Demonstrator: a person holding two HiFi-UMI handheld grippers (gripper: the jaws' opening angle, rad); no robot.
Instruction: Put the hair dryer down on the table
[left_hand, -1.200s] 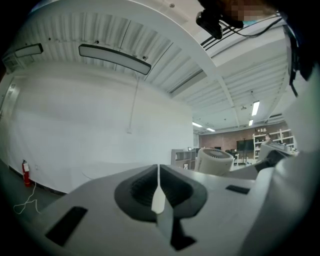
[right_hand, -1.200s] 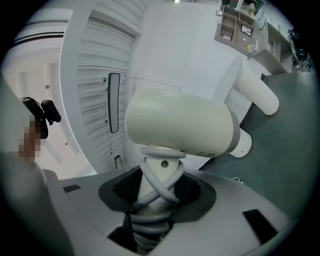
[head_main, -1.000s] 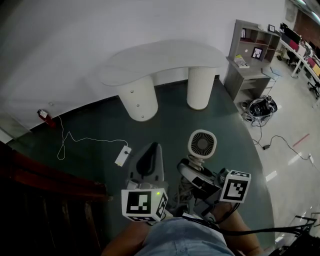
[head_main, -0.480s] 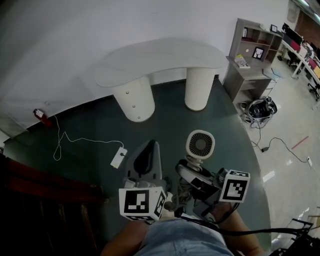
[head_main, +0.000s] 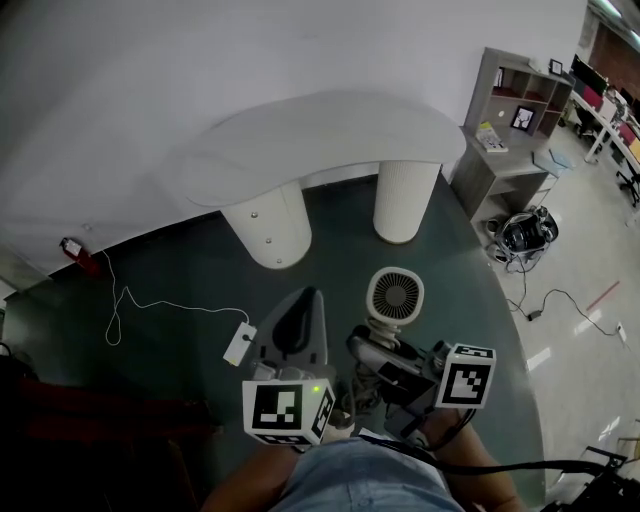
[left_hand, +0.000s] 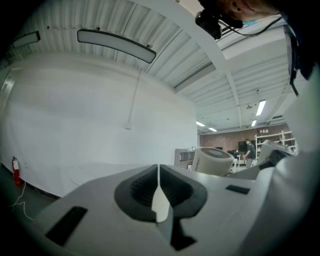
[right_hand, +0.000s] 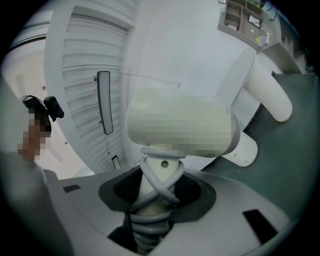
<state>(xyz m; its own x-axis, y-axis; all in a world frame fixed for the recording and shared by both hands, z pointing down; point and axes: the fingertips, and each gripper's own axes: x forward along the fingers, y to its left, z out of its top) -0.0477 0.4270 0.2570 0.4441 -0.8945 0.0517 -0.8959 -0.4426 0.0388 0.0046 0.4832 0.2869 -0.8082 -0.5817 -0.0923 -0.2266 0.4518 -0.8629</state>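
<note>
Two grippers, one hair dryer. The right gripper (right_hand: 155, 202) pinches the handle of the single white hair dryer (right_hand: 161, 167), its jaws spread around the handle and the grey cord (right_hand: 159, 189) coiled over it. The left gripper (left_hand: 159, 196) carries nothing, its jaws pressed together.

In the head view the right gripper (head_main: 385, 352) holds the hair dryer (head_main: 395, 296) upright in the air, round grille facing up, to the right of the left gripper (head_main: 297, 322). It hangs over the dark green floor (head_main: 190, 260), on the near side of the one white curved counter (head_main: 320, 135) and clear of its top. Each gripper has one marker cube (head_main: 288, 410).

The counter stands on two round legs (head_main: 405, 200) against the far wall. One grey shelf unit (head_main: 510, 130) is at far right. One red fire extinguisher (head_main: 75, 250) stands far left, and one white cable (head_main: 150, 300) trails across the floor.

Only the right gripper view shows the coiled cord and the grip on the handle. Only the left gripper view shows its jaws meeting, with the hair dryer (left_hand: 212, 160) off to the right. Only the head view takes in both grippers, the cable and the whole counter top.
</note>
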